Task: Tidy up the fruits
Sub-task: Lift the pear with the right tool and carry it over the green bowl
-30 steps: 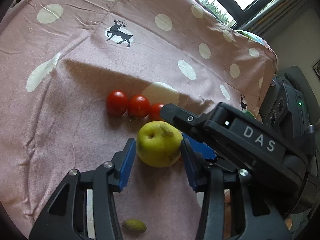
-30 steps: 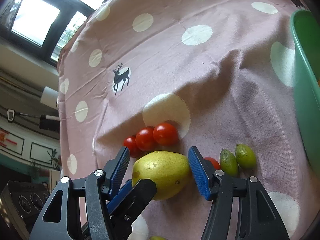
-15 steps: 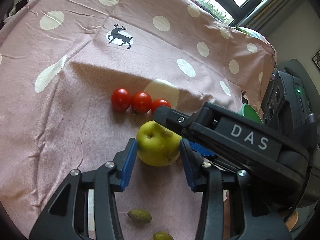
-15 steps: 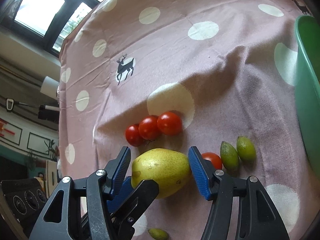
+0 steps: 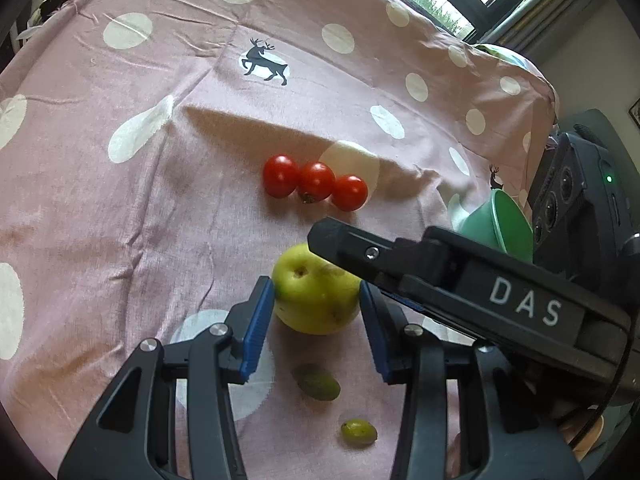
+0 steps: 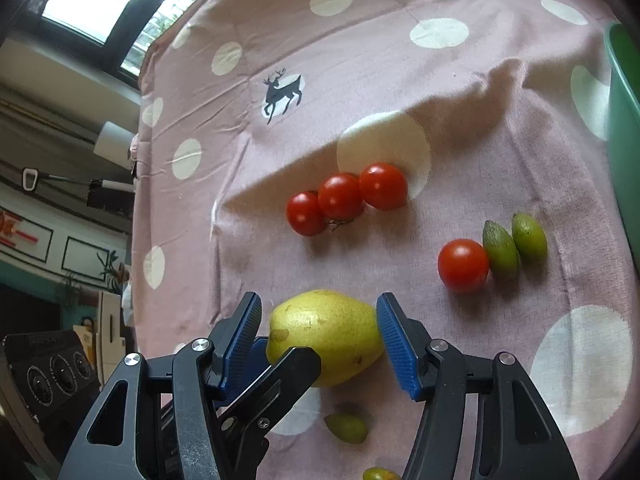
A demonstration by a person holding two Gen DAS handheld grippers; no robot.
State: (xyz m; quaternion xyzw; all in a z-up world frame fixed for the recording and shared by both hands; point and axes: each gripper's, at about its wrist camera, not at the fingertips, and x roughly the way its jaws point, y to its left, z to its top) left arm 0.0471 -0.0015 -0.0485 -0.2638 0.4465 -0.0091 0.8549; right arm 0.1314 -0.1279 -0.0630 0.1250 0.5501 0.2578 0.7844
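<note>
Yellow-green pear [image 5: 316, 294] is sitting low in both frames, bracketed by both grippers at once. In the left wrist view, left gripper [image 5: 316, 316] is pressing its blue pads against the pear's flanks, apparently gripping it. In the right wrist view, right gripper [image 6: 318, 338] is straddling the pear lengthwise, its right pad touching the narrow end; its left pad's contact is hard to judge.

Whether the pear is lifted off the pink dotted cloth [image 5: 120, 208] is unclear. I judge a handover or carry is under way; next, one gripper should release.

Small green fruits [image 5: 319, 386] are lying nearer. Three cherry tomatoes [image 6: 340, 197] are clustering mid-frame beyond; a fourth is touching two green ones. Green bowl [image 6: 624, 120] is being cropped at right.
</note>
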